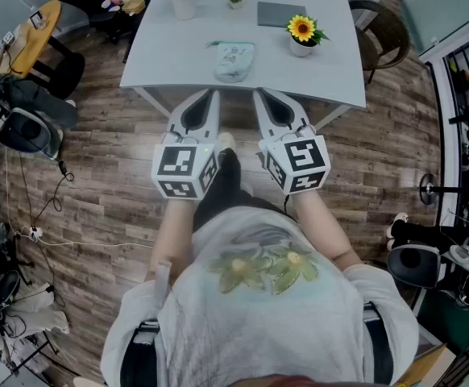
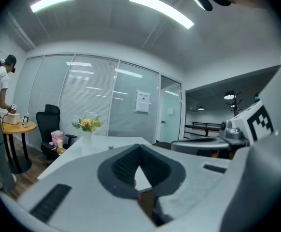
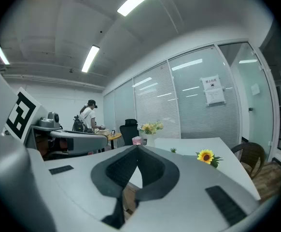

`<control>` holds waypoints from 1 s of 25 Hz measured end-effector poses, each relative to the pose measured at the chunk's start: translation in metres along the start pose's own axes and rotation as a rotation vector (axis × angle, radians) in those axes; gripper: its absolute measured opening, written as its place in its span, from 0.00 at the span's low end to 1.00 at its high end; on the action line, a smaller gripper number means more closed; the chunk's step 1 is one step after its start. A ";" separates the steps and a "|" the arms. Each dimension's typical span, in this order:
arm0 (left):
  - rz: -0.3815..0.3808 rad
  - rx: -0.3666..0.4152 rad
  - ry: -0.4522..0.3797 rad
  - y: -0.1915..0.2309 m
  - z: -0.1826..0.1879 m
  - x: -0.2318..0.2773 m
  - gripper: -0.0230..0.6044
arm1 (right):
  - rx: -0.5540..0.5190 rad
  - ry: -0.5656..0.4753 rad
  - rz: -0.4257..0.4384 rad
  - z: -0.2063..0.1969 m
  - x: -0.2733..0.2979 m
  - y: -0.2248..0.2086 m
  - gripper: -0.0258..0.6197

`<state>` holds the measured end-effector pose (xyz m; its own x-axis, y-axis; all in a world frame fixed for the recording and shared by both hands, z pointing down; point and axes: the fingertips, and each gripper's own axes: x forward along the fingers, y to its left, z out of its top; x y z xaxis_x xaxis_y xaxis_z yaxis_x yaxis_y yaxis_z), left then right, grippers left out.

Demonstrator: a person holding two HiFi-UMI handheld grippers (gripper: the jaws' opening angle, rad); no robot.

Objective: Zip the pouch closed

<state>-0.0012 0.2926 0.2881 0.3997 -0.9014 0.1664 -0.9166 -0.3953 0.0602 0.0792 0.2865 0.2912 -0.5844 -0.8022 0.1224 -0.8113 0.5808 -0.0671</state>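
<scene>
Both sets of jaws are clenched on nothing. The left gripper point(image 1: 210, 97) and right gripper point(image 1: 261, 97), smooth white shells with ribbed dark inner faces, sit mid-frame, short of the white table point(image 1: 162, 63). Just above them lies the soft, pale green pouch point(image 1: 234, 60), untouched. Zipping it will likely need one gripper pinning the limp fabric while the other pinches the pull.

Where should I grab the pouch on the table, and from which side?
Likely at a corner of its straight far edge, which looks like the opening. The pouch lies flat near the front edge of the table, so come in low from the front and pinch the left corner with the left gripper. The zip pull is too small to make out.
</scene>
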 end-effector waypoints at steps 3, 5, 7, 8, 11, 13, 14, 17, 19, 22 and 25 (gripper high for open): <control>0.004 0.007 0.008 -0.002 -0.003 0.004 0.04 | 0.001 0.001 0.009 -0.002 0.000 -0.003 0.07; 0.005 0.013 0.016 0.000 -0.004 0.008 0.04 | 0.006 -0.011 0.011 0.000 0.003 -0.006 0.07; 0.002 0.023 0.025 0.004 -0.005 0.015 0.04 | 0.015 -0.019 0.009 0.000 0.009 -0.010 0.07; -0.001 0.026 0.030 0.005 -0.005 0.018 0.04 | 0.020 -0.018 0.006 0.000 0.012 -0.013 0.07; 0.000 0.021 0.045 0.011 -0.008 0.028 0.04 | 0.026 -0.011 -0.003 -0.002 0.020 -0.022 0.07; 0.005 0.025 0.044 0.015 -0.007 0.034 0.04 | 0.030 -0.014 -0.007 -0.001 0.026 -0.027 0.07; 0.004 0.026 0.041 0.018 -0.006 0.038 0.05 | 0.032 -0.016 -0.010 0.000 0.029 -0.030 0.07; -0.022 0.023 0.046 0.024 -0.003 0.050 0.09 | 0.038 -0.016 -0.019 0.001 0.042 -0.039 0.07; -0.044 0.021 0.058 0.028 -0.002 0.057 0.19 | 0.045 -0.012 -0.020 0.001 0.051 -0.044 0.08; -0.058 0.025 0.076 0.037 -0.004 0.071 0.37 | 0.070 -0.009 -0.006 0.001 0.063 -0.053 0.22; -0.065 0.023 0.107 0.050 -0.012 0.087 0.42 | 0.091 0.004 -0.002 -0.002 0.077 -0.063 0.29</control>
<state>-0.0126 0.1964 0.3178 0.4535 -0.8503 0.2672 -0.8878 -0.4573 0.0516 0.0852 0.1882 0.3071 -0.5826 -0.8027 0.1270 -0.8109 0.5638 -0.1568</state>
